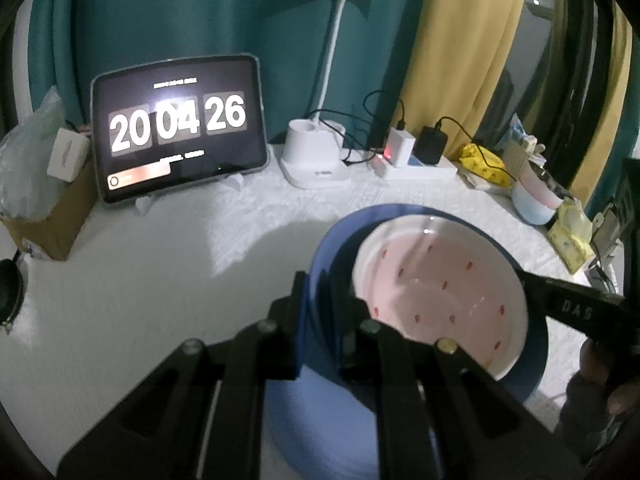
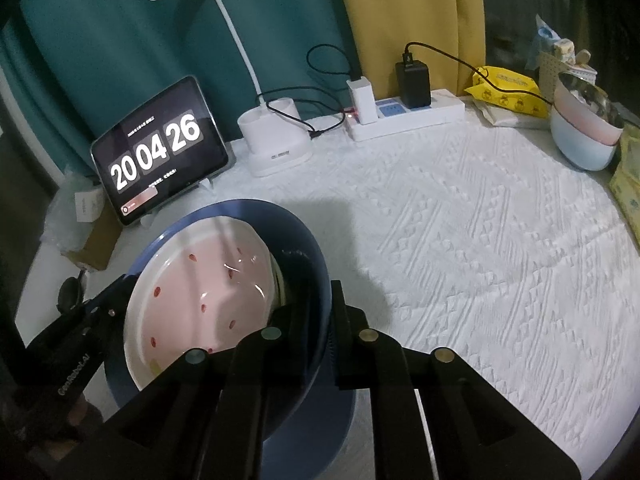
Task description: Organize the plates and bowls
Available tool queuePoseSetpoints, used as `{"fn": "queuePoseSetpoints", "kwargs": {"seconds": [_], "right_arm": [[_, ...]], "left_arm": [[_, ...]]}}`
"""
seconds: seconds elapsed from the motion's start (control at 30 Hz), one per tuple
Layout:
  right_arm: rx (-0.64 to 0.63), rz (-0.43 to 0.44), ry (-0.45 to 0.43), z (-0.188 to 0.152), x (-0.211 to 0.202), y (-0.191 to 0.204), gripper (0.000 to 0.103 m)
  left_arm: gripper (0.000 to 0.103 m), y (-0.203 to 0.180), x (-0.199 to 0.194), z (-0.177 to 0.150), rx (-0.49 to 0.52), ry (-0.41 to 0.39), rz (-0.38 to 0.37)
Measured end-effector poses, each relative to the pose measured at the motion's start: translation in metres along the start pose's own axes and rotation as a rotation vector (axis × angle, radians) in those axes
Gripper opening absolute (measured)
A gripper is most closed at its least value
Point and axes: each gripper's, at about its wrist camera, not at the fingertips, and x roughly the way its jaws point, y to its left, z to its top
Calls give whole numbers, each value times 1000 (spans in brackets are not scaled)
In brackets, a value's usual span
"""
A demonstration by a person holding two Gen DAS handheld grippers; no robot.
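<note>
A deep blue bowl [image 1: 400, 216] [image 2: 298, 236] sits over the white textured tablecloth [image 2: 480, 240]. Inside it, tilted, lies a white-rimmed pink bowl [image 1: 440, 280] [image 2: 200, 292] with small red spots. My left gripper [image 1: 320, 304] is shut on the blue bowl's left rim, one finger inside the wall and one outside. My right gripper [image 2: 320, 312] is shut on the opposite rim in the same way. Each gripper shows in the other's view: the right gripper [image 1: 536, 286] at the pink bowl's right edge, the left gripper [image 2: 116, 300] at its left edge.
A tablet [image 1: 176, 128] showing a clock stands at the back left beside a cardboard box [image 1: 48, 216]. A white desk lamp [image 2: 276, 140] and a power strip [image 2: 404, 116] with chargers line the back. Stacked bowls [image 2: 584, 136] and yellow packets [image 2: 508, 92] stand at the right.
</note>
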Motion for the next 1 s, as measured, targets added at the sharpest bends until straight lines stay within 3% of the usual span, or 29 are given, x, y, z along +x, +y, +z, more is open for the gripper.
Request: {"fn": "queuePoseSetpoints", "kwargs": {"seconds": [0.27, 0.67, 1.0], "right_arm": [[-10, 5, 1, -2, -1, 0, 10], [-39, -21, 1, -5, -6, 3, 10], [-51, -34, 6, -6, -14, 2, 20]], "left_arm": [[9, -2, 0, 0, 11, 11, 18], [18, -11, -7, -3, 35, 13, 58], [26, -12, -12, -7, 18, 34, 87]]}}
